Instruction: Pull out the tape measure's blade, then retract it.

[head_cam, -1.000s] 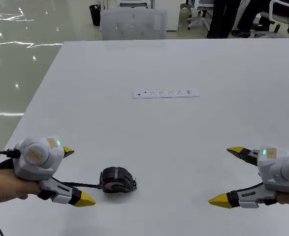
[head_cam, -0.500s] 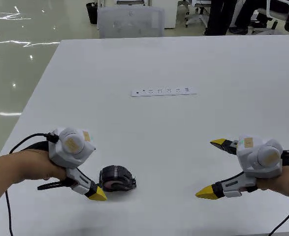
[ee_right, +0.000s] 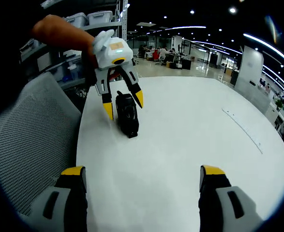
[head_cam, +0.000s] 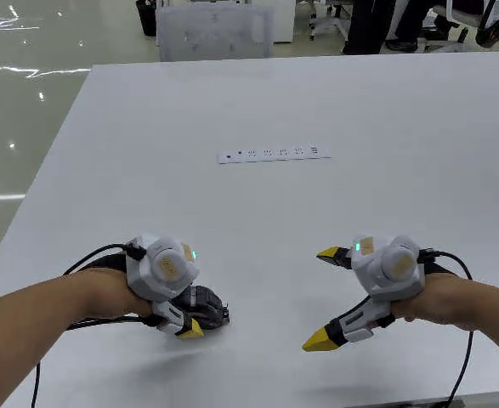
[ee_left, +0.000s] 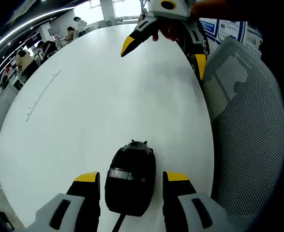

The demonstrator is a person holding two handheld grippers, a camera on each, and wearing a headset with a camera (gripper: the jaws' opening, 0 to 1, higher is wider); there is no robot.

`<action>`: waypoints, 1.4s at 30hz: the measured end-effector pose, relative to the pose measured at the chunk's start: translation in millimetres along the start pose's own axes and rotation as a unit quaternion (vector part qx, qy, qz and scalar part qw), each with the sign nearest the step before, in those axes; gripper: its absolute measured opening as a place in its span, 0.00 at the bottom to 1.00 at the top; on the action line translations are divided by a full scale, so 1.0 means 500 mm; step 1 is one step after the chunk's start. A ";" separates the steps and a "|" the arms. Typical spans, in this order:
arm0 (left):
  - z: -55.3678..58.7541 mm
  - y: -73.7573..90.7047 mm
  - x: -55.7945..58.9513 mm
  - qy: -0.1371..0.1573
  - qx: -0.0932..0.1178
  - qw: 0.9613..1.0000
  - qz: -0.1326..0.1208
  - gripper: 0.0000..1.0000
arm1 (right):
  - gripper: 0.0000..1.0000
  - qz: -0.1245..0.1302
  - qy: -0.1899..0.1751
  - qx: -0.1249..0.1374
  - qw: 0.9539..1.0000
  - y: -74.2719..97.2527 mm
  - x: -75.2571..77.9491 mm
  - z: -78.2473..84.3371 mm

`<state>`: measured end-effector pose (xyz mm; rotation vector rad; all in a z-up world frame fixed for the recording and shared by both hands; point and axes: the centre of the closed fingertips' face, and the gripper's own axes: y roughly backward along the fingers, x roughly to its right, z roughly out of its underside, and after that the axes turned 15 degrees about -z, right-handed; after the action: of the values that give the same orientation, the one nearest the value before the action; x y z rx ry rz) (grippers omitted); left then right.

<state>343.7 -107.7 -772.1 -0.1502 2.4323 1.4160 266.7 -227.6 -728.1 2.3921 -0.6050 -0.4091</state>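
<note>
Left gripper view: the black, rounded plastic tape measure (ee_left: 130,179) is seen lying on the white tabletop (ee_left: 83,106), set between the two yellow-tipped jaws of the left gripper (ee_left: 132,177). The jaws are spread and flank the case on both sides with a thin gap each side; no pinch is made yet. A small nub at the far end of the case is taken to be the blade hook, but it is too small to be sure. No blade is seen drawn out of the case.

In the head view the tape measure (head_cam: 205,306) sits near the front edge of the tabletop, partly covered by the left gripper (head_cam: 189,330). The right gripper (head_cam: 323,297) is held above the table well apart from it, jaws spread wide and holding nothing. A white power strip (head_cam: 272,154) lies farther up the table and is not involved.

In the right gripper view the case (ee_right: 126,115) is seen ahead, with its near end pointed roughly toward the right gripper (ee_right: 142,170).

Step judged: the very start, with the case about to be secured and the pull not begun. The next move calls for the left jaws to be pressed onto the case sides so it is steadied. Then the right gripper is to be brought across to the hook end and closed on the blade tip, and the tip drawn away in line with the case
</note>
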 end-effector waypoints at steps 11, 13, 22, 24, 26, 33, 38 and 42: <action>-0.001 -0.004 0.008 -0.037 0.029 0.999 0.010 0.35 | 0.87 -0.041 0.011 -0.030 0.999 -0.100 -0.004 -0.021; -0.001 -0.004 0.007 -0.032 0.024 0.999 0.013 0.35 | 0.81 -0.058 -0.003 -0.037 0.998 -0.125 -0.013 -0.015; 0.000 0.003 0.007 -0.032 0.024 0.999 0.015 0.35 | 0.62 -0.073 0.018 -0.067 0.995 -0.212 -0.010 -0.036; 0.000 0.003 0.006 -0.029 0.026 0.999 0.015 0.35 | 0.55 -0.069 0.019 -0.069 0.995 -0.224 -0.004 -0.046; -0.001 0.005 0.006 -0.027 0.028 0.999 0.015 0.35 | 0.50 -0.067 0.019 -0.068 0.995 -0.236 0.000 -0.054; -0.001 0.004 0.005 -0.025 0.028 0.999 0.018 0.35 | 0.22 -0.065 0.041 -0.091 0.993 -0.248 0.010 -0.045; -0.002 0.005 0.006 -0.023 0.030 0.999 0.020 0.35 | 0.17 -0.073 0.049 -0.097 0.991 -0.257 0.009 -0.047; -0.001 0.005 0.007 -0.024 0.029 0.999 0.020 0.35 | 0.15 -0.085 0.076 -0.107 0.988 -0.270 0.004 -0.053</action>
<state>339.9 -106.6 -770.9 -0.0532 2.4471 1.3493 322.6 -121.4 -795.2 2.2501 -0.2741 -0.3407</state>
